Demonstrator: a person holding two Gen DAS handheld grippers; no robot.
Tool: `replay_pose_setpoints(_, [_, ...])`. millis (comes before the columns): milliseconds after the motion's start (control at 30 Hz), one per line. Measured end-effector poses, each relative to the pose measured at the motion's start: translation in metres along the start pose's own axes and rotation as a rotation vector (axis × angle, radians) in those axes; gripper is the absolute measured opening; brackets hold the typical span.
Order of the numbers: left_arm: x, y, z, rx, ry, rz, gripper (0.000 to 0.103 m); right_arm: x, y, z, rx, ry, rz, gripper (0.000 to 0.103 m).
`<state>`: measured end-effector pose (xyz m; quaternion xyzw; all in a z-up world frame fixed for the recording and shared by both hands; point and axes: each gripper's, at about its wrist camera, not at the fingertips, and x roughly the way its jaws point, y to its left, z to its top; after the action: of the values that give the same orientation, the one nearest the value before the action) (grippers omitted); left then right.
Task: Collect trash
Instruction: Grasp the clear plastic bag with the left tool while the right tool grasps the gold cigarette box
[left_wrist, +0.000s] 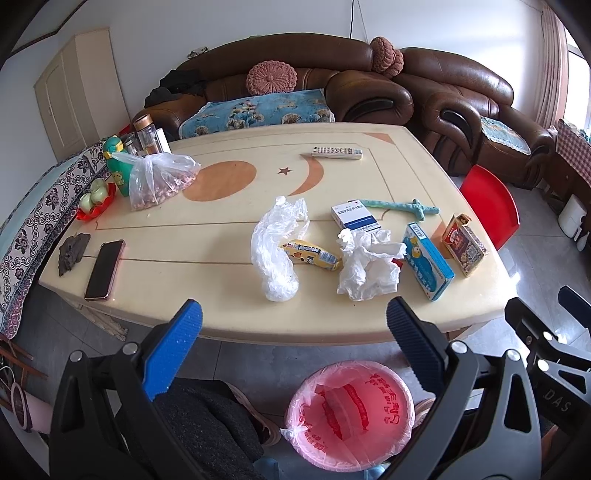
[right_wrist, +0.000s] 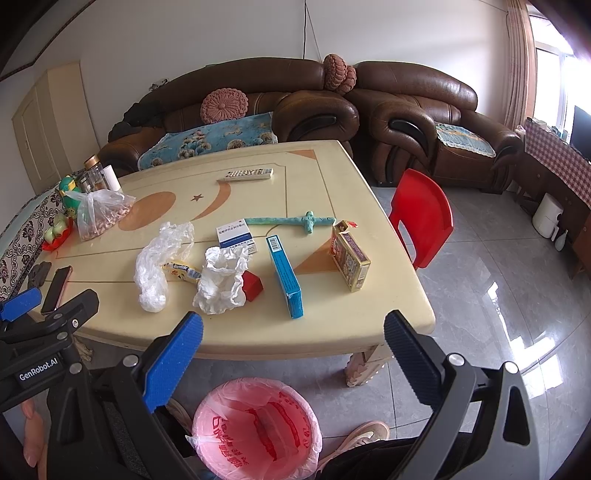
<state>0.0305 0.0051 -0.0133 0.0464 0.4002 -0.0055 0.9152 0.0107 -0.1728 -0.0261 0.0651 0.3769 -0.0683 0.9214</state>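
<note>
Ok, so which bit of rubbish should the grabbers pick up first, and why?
Probably the right gripper should reach forward and down onto the crumpled white tissue paper. Both grippers are open and holding nothing, that wad lies near the front edge of the cream table, and the pink-lined round bin waits on the floor just below.

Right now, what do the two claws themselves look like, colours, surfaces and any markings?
Both match: the left claw and right claw each have one bright blue ribbed finger pad and one dark navy ribbed pad on black frames with silver bolts. The left body reads "GenRobot.AI"; "DAS" shows on the right.
</note>
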Motion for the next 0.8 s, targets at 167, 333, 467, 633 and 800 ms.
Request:
replay_pose_setpoints(167, [0.010, 0.007, 0.011, 0.009, 0.020, -0.010, 0.098, 0.007, -0.002, 0.006, -0.016, -0.005, 0.034, 0.096])
replay_pose_setpoints(333, [0.028, 0.017, 0.028, -0.001, 0.049, -0.018, 0.098, 0.024, -0.017, 0.022, -0.036, -0.015, 0.082, 0.096])
replay_pose_setpoints(467, [0.053, 0.023, 0.043, 0.000, 0.114, -0.056, 0.098, 0.044, -0.043, 0.042, 0.003, -0.004, 0.129, 0.096])
replay_pose_setpoints(633, [0.086, 0.025, 0.060, 0.005, 0.154, -0.049, 0.098, 0.071, -0.063, 0.062, -0.016, -0.001, 0.114, 0.096])
replay_pose_setpoints(800, [0.126, 0.021, 0.071, 0.028, 0.226, -0.068, 0.098, 0.107, -0.070, 0.079, -0.085, 0.016, 0.039, 0.096])
